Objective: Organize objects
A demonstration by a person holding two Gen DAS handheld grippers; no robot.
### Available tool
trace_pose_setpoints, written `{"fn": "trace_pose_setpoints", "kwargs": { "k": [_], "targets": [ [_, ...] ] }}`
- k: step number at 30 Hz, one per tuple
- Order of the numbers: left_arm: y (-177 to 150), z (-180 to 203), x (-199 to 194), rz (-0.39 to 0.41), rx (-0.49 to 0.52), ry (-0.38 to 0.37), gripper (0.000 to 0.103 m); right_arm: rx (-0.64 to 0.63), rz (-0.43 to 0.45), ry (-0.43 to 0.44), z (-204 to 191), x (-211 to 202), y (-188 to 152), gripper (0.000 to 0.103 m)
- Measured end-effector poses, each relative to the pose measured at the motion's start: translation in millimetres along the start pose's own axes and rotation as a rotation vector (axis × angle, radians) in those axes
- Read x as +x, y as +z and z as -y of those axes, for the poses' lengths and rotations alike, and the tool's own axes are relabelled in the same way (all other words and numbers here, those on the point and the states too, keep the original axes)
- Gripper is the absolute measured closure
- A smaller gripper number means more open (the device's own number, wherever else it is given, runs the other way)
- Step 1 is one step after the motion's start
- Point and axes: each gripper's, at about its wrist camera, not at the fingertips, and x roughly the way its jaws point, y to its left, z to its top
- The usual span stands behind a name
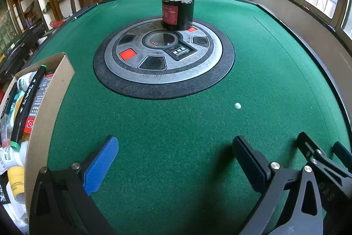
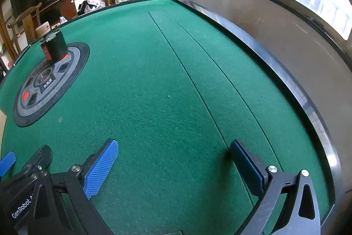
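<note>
So right up front you've got the left gripper (image 1: 173, 158), jaws spread wide with nothing between them, hanging low over the green felt of the bench (image 1: 167, 124). The right gripper (image 2: 173, 160) is the same deal, splayed apart and empty, and it sits just beside the left one, poking into the left view at about 4 o'clock. My read is both are parked wide so they're ready to drop onto whatever gets picked next. At 9 o'clock in the left view there's a cardboard box (image 1: 44, 107) stuffed with bottles, a black marker and packets, standing on the bench edge close to the left gripper, which makes sense if that's where stuff gets dumped. A bit further out at roughly 1 o'clock lies a small white disc (image 1: 237, 105), flat on the felt on its own, well apart from the box. Past that is the round control panel (image 1: 162, 54) set into the middle of the bench, and on its far rim at 12 o'clock stands the black motor (image 1: 178, 12), upright with a tan knob on its shaft. I'd guess the motor and the little disc are what's left to tidy, since everything else looks boxed already. Behind the bench, chairs and a TV.
</note>
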Motion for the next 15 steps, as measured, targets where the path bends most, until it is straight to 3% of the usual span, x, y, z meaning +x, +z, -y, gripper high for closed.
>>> {"fn": "trace_pose_setpoints", "kwargs": {
  "k": [15],
  "targets": [
    [-0.2, -0.3, -0.2, 0.0, 0.0, 0.001, 0.0, 0.002, -0.002, -0.001, -1.1, 0.1, 1.0, 0.0]
  ]
}}
